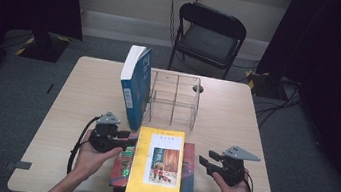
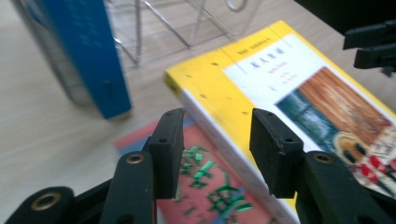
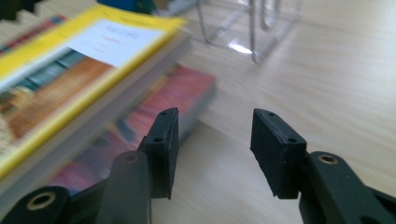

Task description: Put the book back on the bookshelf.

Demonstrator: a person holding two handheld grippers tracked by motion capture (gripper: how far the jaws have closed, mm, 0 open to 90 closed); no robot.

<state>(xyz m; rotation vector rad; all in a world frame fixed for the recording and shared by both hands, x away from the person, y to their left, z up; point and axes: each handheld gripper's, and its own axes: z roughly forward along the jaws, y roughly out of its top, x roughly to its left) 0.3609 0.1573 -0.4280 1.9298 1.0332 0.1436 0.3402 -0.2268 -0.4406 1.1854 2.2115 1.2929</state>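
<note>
The yellow book (image 1: 157,164) is stacked on a red book (image 1: 188,169) at the desk's (image 1: 83,94) near edge. Its left edge is straddled by the left gripper (image 1: 124,140), jaws apart and not pressing. The right gripper (image 1: 203,162) is held just beside the stack – jaws apart, nothing between them.

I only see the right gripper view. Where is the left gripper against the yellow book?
Observer: The left gripper is at the yellow book's left edge, jaws open, not pressing it.
Operator: What's left of the rack?
Observer: A blue book stands upright beside the rack.
Operator: Anything behind the table?
Observer: A black folding chair stands beyond the table's far edge.
</note>
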